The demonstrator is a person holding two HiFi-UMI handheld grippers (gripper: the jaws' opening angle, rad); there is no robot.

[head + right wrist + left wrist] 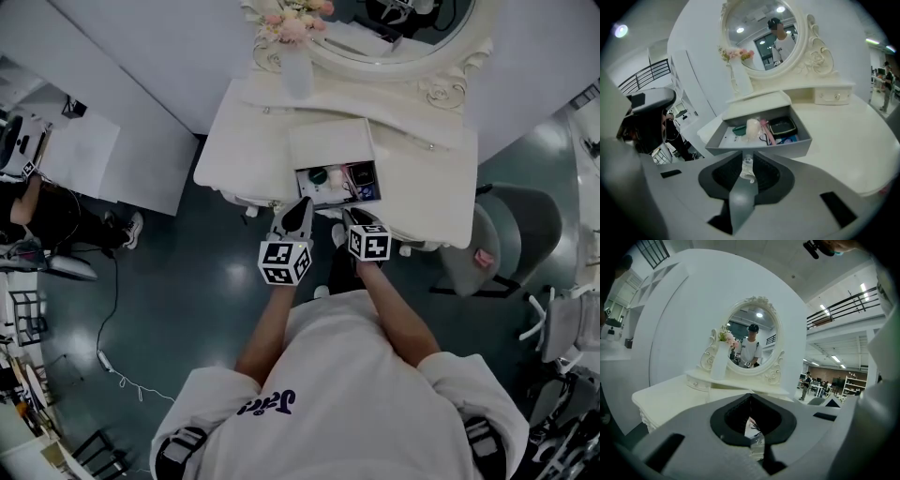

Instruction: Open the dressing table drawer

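Facing the open drawer (759, 147), your right claw (748, 158) stands slightly spread around its knob (747, 170). Your left claw (751, 400) is pressed together.

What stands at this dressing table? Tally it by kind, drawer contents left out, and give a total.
grippers: 2, the left gripper and the right gripper
oval mirror: 1
vase of flowers: 1
open drawer: 1
small shut drawers: 2
chair: 1
total: 8
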